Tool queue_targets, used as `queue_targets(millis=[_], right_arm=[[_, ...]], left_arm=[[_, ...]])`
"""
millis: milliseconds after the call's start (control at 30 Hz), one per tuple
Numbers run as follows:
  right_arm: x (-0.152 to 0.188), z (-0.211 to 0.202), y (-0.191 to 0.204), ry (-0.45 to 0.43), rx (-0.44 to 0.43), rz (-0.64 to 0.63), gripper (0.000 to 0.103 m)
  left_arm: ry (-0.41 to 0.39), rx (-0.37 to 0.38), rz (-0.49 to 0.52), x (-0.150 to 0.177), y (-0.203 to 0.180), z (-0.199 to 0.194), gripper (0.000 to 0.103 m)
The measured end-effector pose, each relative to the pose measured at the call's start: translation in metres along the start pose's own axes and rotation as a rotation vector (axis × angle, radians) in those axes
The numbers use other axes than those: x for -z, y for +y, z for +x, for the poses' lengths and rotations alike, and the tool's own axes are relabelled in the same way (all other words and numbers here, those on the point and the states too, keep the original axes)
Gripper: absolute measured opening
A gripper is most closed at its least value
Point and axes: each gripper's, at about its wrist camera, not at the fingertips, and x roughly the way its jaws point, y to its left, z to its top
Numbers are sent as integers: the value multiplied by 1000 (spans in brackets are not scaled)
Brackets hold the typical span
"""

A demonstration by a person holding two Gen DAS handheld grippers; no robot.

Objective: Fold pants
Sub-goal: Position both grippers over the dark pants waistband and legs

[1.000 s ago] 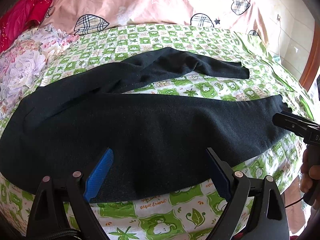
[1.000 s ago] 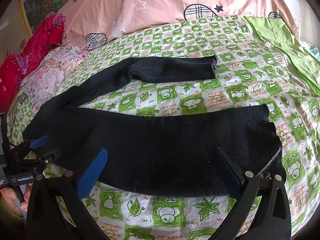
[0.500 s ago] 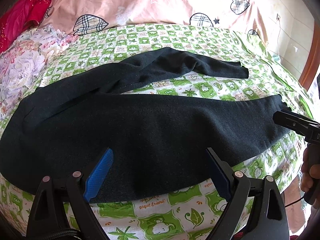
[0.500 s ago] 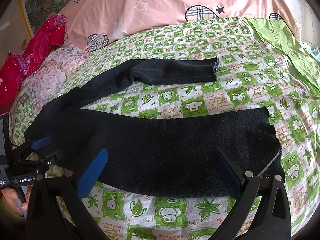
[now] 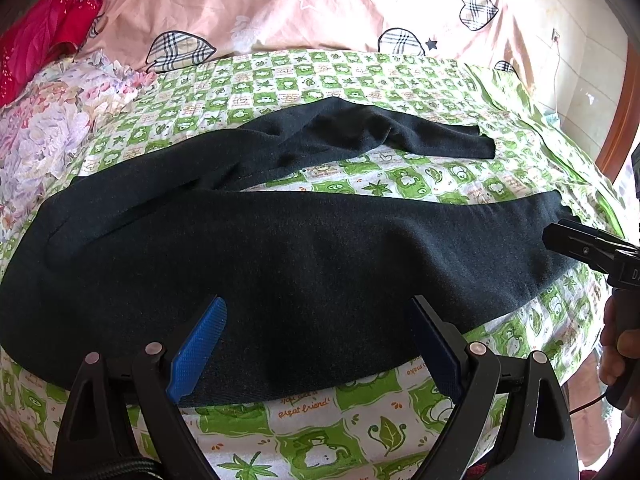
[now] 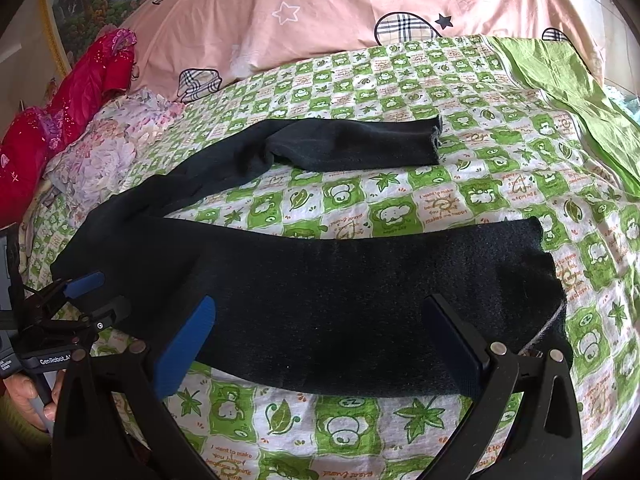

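Dark pants [image 5: 304, 256] lie spread on the bed [image 5: 360, 412], the 2 legs splayed apart, the near leg along the front edge. Left claw [image 5: 320, 344] and right claw [image 6: 324, 348] hover released, jaws wide, over the near leg. Judged step: first grasp; best done by pinching waist and cuff edges together, lifting evenly, then laying the near leg squarely onto the far leg [image 6: 352, 144]

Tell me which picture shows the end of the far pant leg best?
The right wrist view: the far leg's cuff faces the camera, its open end visible. The left wrist view shows the same cuff farther off, edge-on, just a dark end.
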Motion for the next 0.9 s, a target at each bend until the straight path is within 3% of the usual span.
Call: queue_targets(millis=[900], right_arm=[[0,-3,-14,-7,-13,35,103]], left_arm=[[20,18,23,-3,-3,3,92]])
